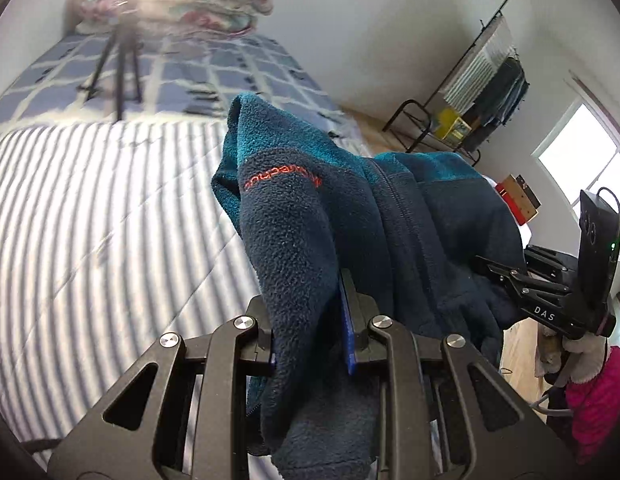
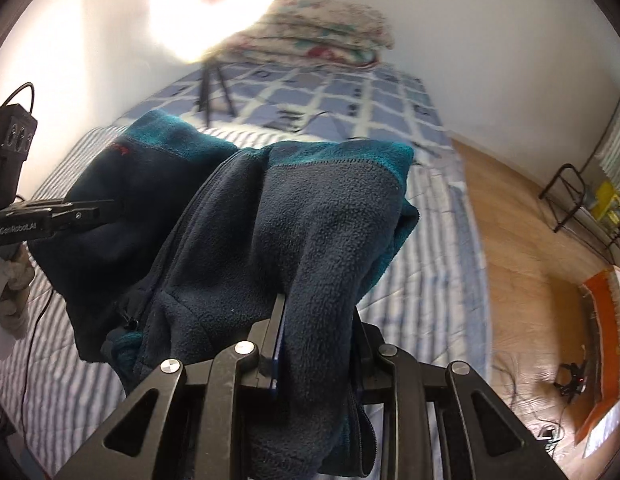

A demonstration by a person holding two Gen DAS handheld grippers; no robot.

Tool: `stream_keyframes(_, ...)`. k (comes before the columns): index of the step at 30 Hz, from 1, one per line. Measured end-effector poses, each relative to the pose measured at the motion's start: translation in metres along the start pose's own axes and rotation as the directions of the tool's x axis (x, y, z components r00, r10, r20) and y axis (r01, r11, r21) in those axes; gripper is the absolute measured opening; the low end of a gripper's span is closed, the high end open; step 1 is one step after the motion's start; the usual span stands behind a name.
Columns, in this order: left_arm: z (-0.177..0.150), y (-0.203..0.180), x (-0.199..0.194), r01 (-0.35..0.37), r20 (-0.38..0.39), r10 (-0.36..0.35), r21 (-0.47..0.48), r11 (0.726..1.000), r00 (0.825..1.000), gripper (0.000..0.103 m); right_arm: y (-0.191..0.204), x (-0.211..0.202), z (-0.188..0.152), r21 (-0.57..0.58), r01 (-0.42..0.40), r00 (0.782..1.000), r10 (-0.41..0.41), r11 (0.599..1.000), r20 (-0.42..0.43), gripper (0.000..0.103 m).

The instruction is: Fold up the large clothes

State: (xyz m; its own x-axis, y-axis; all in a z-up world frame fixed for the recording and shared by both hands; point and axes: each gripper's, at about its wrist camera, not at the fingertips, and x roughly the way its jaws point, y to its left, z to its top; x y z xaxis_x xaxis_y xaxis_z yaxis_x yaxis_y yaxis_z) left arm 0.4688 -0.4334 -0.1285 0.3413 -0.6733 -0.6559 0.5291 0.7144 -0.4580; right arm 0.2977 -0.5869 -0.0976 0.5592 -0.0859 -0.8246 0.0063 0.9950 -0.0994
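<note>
A navy and teal fleece jacket (image 1: 294,216) with an orange logo and a front zip hangs in the air above a striped bed (image 1: 90,216). My left gripper (image 1: 308,312) is shut on one thick fold of it. My right gripper (image 2: 317,316) is shut on another fold of the same jacket (image 2: 310,216). The jacket sags between the two grippers. The right gripper also shows in the left wrist view (image 1: 509,276) at the right, its tips in the fleece. The left gripper shows in the right wrist view (image 2: 90,212) at the left.
A tripod (image 1: 118,64) stands on the blue checked bedspread (image 1: 230,68) at the far end, before a pile of folded bedding (image 2: 321,36). A clothes rack (image 1: 481,80) stands by the wall. Wooden floor (image 2: 521,264) lies right of the bed.
</note>
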Motion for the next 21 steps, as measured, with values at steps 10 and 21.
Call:
stream_keyframes(10, 0.068, -0.02, 0.079, 0.025, 0.068, -0.027, 0.03, 0.999, 0.997, 0.021, -0.071, 0.035, 0.051, -0.003, 0.167, 0.984, -0.167, 0.986, 0.06, 0.023)
stream_keyframes(21, 0.12, -0.029, 0.161, 0.039, 0.127, -0.038, -0.008, 0.999, 0.991, 0.021, -0.131, 0.091, 0.099, 0.054, 0.265, 0.956, -0.269, 0.963, 0.119, 0.022)
